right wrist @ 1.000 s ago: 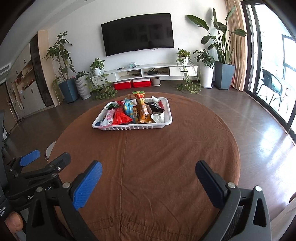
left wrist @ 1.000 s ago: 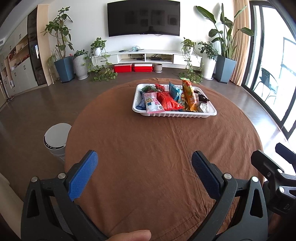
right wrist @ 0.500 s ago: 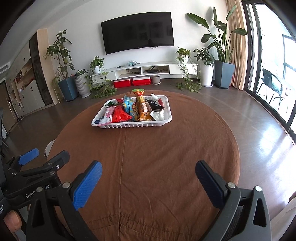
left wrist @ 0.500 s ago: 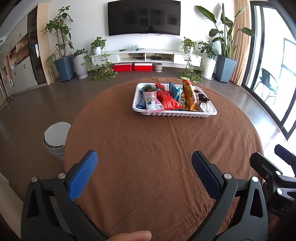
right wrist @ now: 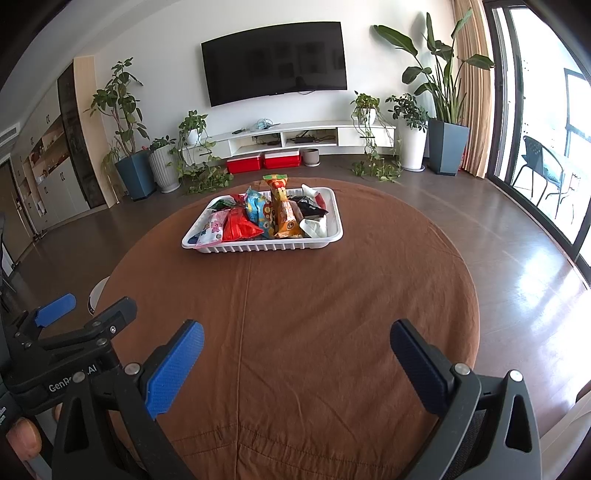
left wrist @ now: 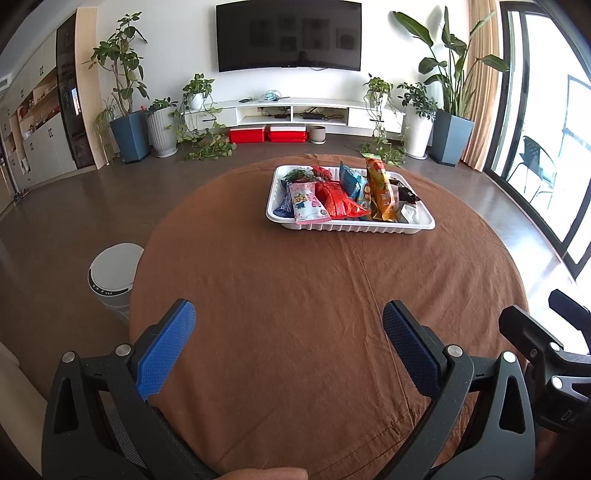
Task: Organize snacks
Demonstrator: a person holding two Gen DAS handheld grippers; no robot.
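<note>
A white tray (left wrist: pixel 347 227) (right wrist: pixel 258 247) full of snack packets stands on the far half of the round brown-clothed table (left wrist: pixel 314 295). In it lie a pink packet (left wrist: pixel 306 201), a red packet (left wrist: pixel 340 201), a blue packet (left wrist: pixel 349 177) and an upright orange packet (left wrist: pixel 380 188) (right wrist: pixel 282 210). My left gripper (left wrist: pixel 288 314) is open and empty over the near table edge, far short of the tray. My right gripper (right wrist: pixel 297 334) is open and empty beside it, to its right.
A white round bin (left wrist: pixel 112 275) stands on the floor left of the table. A TV (left wrist: pixel 288 35), a low white cabinet (left wrist: pixel 295 112) and potted plants (left wrist: pixel 129 122) line the far wall. Glass doors (left wrist: pixel 554 155) are at the right.
Both grippers stay open over the near table edge. The right wrist view has tilted slightly; the tray and snacks have not moved.
</note>
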